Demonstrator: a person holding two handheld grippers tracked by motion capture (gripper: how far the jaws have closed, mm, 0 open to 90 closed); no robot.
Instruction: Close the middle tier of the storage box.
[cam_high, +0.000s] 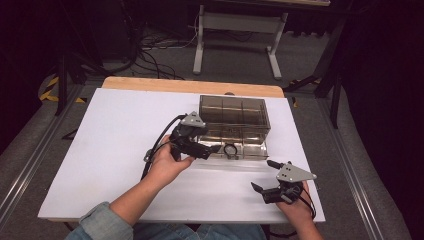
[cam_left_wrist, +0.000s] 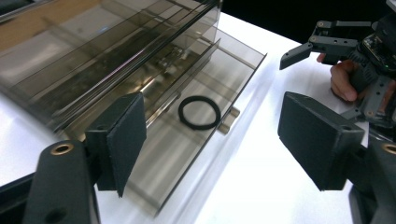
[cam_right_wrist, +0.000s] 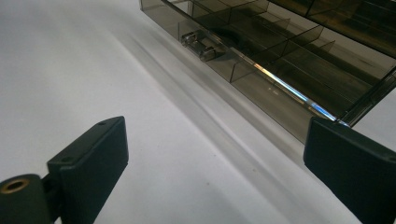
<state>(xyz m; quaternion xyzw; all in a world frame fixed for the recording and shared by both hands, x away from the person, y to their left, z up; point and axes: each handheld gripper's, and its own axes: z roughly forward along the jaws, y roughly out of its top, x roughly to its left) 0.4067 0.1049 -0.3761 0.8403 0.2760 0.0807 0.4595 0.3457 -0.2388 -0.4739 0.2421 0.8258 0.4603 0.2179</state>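
High view. Your left claw (cam_high: 216, 149) sits at the near-left corner of the smoked plastic organizer box (cam_high: 235, 116), which stands toward the far middle of the white surface (cam_high: 115, 150). The box's shallow drawer (cam_high: 250, 149) is drawn out toward you, and a black ring (cam_high: 230, 150) lies flat in it, just to the right of the left claw's tips. Your right claw (cam_high: 264, 176) rests near the front edge of the surface, well apart from the drawer, jaws spread and pointing left. The left claw is plainly the nearer of the two to the ring.

Left gripper view. Your left claw (cam_left_wrist: 208, 140) is released, its two padded jaws wide apart with nothing between them. The ring (cam_left_wrist: 199, 112) lies ahead, roughly centred in the gap and on the drawer floor (cam_left_wrist: 219, 79), close to the small front pull (cam_left_wrist: 229, 121). Being round, it has no long axis to align to; judged from here, the approach is forward and down over the drawer's front wall. Your right claw (cam_left_wrist: 299, 58) shows farther off at upper right, open.

Right gripper view. Your right claw (cam_right_wrist: 215, 163) is released and empty over bare surface (cam_right_wrist: 70, 60). The drawer front and its clear pull (cam_right_wrist: 198, 41) lie ahead and to the right, apart from the jaws.
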